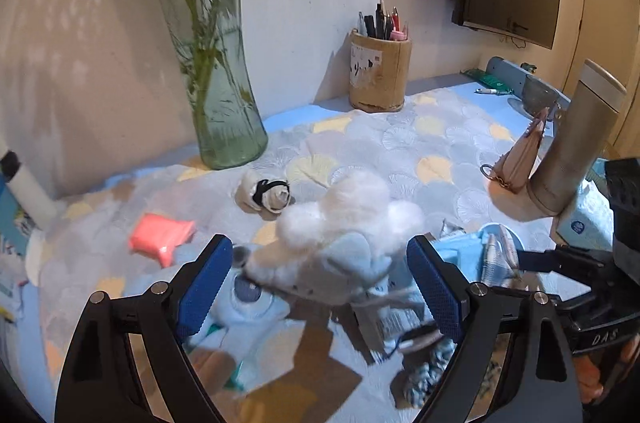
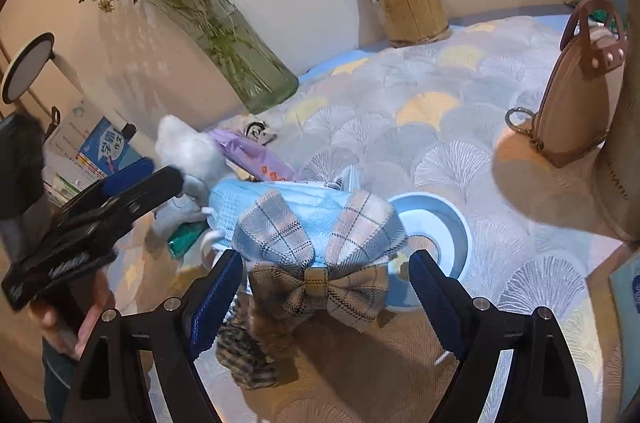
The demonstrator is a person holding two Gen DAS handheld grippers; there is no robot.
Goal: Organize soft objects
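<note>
A fluffy white and pale-blue plush toy [image 1: 340, 243] lies on the patterned cloth between the open jaws of my left gripper [image 1: 320, 283]. My right gripper [image 2: 326, 295] is open around a plaid bow and light-blue fabric bundle [image 2: 316, 243]. The same plush [image 2: 188, 147] shows in the right wrist view, with my left gripper [image 2: 132, 183] beside it. A rolled white and black sock [image 1: 266, 193] and an orange-pink soft packet [image 1: 160, 233] lie farther back. A purple packet [image 2: 252, 155] lies behind the bundle.
A glass vase with stems [image 1: 216, 83], a pen holder [image 1: 378, 75], a pink pouch [image 1: 520, 159] and a metal flask [image 1: 576, 143] stand around the cloth. A blue-white bowl [image 2: 436, 223] sits behind the bundle. A brown bag [image 2: 580, 83] stands at right.
</note>
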